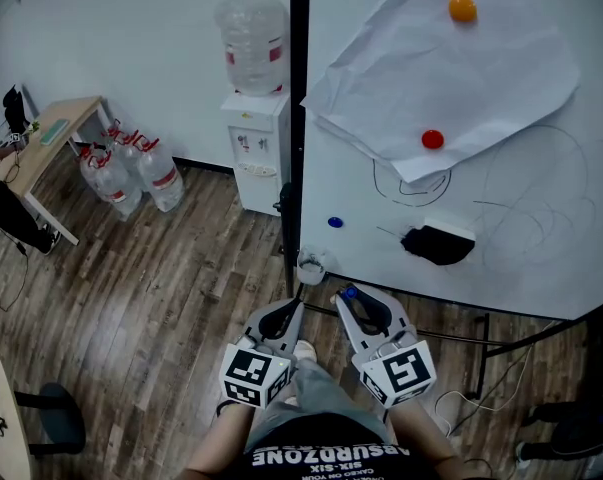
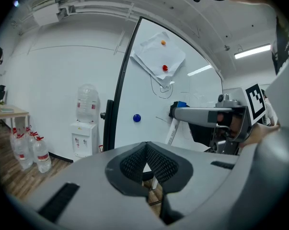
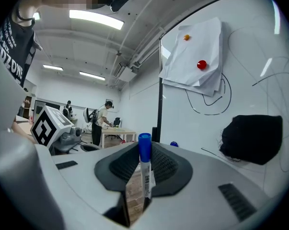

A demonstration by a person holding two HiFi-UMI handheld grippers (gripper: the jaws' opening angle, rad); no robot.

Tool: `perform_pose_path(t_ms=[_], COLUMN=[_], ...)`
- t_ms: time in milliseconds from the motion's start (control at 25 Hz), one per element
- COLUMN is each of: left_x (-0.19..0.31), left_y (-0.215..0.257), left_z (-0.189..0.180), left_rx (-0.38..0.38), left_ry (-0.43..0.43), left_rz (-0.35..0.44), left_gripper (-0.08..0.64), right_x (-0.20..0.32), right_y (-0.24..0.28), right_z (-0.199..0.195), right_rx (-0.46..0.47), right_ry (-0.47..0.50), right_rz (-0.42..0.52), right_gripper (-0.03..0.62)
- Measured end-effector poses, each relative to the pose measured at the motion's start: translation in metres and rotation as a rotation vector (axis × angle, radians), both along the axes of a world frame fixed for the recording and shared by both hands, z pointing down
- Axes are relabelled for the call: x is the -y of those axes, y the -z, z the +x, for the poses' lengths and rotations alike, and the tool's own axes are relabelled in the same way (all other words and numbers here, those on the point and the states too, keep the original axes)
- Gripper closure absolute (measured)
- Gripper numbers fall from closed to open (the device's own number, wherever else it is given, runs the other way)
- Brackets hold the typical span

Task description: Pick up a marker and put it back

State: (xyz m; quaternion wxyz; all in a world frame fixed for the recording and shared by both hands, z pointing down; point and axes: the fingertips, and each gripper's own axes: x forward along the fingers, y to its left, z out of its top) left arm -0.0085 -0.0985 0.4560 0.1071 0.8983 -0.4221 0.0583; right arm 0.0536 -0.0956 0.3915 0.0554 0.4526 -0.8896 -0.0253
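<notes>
My right hand-held gripper (image 3: 140, 152) clamps a blue-capped marker (image 3: 144, 169) upright before the whiteboard (image 1: 541, 238); my left hand-held gripper (image 2: 145, 152) is closed, empty.

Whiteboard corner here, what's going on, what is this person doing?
A person stands at the whiteboard with a gripper in each hand. The right gripper is shut on a blue-capped marker, holding it upright in front of the board. The left gripper is shut and empty beside it. The marker has not been put back yet.
</notes>
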Motion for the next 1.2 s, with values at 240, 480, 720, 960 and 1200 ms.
perform_pose_path(t_ms=[240, 480, 720, 960, 1200], left_x=[0.003, 0.007, 0.015, 0.026, 0.036], left_y=[-0.001, -0.003, -0.004, 0.002, 0.003], left_z=[0.001, 0.0, -0.004, -0.011, -0.015], left_rx=[-0.002, 0.001, 0.007, 0.008, 0.011], left_ry=[0.004, 0.006, 0.016, 0.03, 0.036], left_rz=[-0.005, -0.014, -0.015, -0.003, 0.0], left_gripper=[0.552, 0.552, 0.552, 0.552, 0.552], right_x=[0.007, 0.017, 0.028, 0.041, 0.057], right_y=[0.006, 0.012, 0.014, 0.016, 0.017], right_z=[-0.001, -0.004, -0.007, -0.015, -0.02], right_rx=[0.004, 0.013, 0.024, 0.028, 0.026], right_ry=[0.01, 0.017, 0.024, 0.042, 0.051], right_rz=[0.014, 0.026, 0.028, 0.033, 0.034], right_gripper=[0.524, 0.525, 0.525, 0.525, 0.525])
